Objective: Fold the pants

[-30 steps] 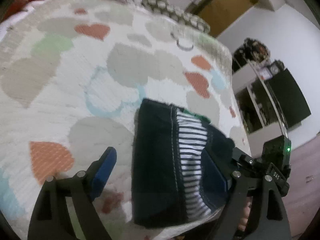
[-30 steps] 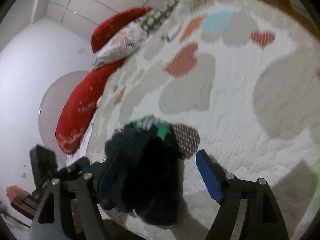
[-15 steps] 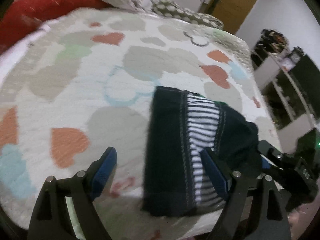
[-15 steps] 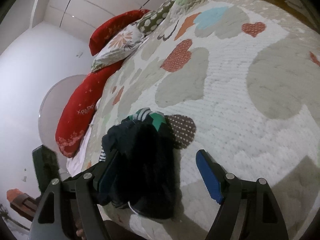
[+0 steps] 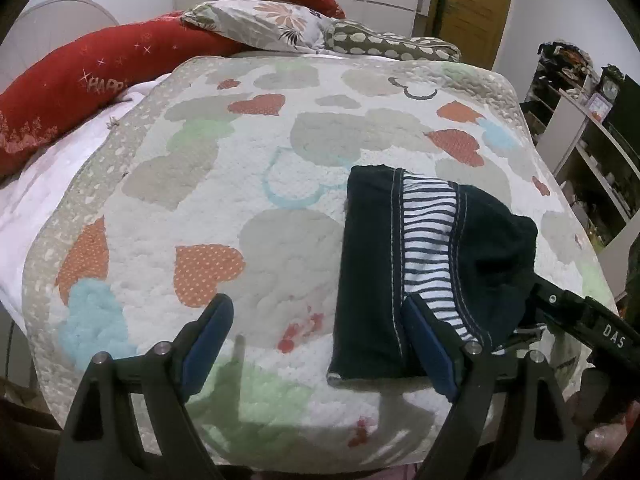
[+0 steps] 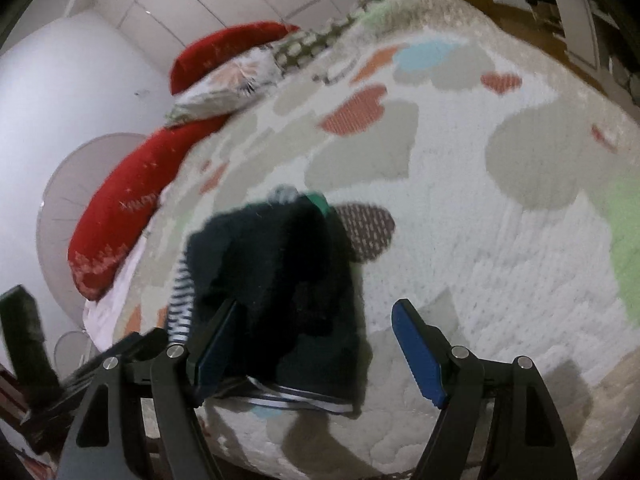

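Observation:
The dark navy pants lie folded into a compact rectangle near the front edge of the bed, with a blue-and-white striped lining showing along the fold. My left gripper is open and empty, hovering just in front of the pants, with its right finger over their near edge. My right gripper is open and empty, above the front edge of the pants, which show dark and blurred with a green patch at the far end. The right gripper's body shows at the right in the left wrist view.
The bed has a white quilt with heart patches. Red bolster pillows and a floral pillow lie at the head. Shelves stand to the right, a wooden door behind. The bed's front edge is close below both grippers.
Both grippers have pulled back and up from the pants, showing more of the bed. The pants stay folded in place. Both grippers stay open.

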A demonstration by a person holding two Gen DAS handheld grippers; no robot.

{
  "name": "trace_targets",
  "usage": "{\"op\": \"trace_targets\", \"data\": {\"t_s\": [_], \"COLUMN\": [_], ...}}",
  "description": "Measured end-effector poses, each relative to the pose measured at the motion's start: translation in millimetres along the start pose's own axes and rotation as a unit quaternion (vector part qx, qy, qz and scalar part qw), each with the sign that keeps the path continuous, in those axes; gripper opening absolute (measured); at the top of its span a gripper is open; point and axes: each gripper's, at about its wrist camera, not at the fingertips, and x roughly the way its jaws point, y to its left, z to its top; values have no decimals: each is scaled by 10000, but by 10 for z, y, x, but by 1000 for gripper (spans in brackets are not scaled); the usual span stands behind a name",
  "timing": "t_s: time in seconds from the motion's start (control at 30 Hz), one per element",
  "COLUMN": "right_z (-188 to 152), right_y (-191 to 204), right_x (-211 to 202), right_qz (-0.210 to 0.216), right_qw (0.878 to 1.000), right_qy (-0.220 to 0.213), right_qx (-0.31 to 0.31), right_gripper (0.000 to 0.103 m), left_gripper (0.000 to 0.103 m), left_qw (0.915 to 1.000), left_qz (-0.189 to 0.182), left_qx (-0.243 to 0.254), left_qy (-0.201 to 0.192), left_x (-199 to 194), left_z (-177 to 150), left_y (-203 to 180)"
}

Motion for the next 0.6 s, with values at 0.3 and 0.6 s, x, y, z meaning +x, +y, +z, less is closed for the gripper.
{"op": "trace_targets", "data": {"t_s": [0.3,0.6], "right_z": [-46,-62], "right_y": [-112,-102], "right_x": [88,61], "right_qz": [74,103], "right_qw": [10000,9999], "right_qy": [-5,-77], "right_qx": [-15,-86], "right_gripper": [82,82], "left_gripper": [86,86], "left_qw": [10000,9999], "left_qz": [45,113], "left_qx": [-21,51], "left_qy": [4,-69], "left_x": [-19,-42], "left_z": [-32,-45], "left_y": [-15,-17]}}
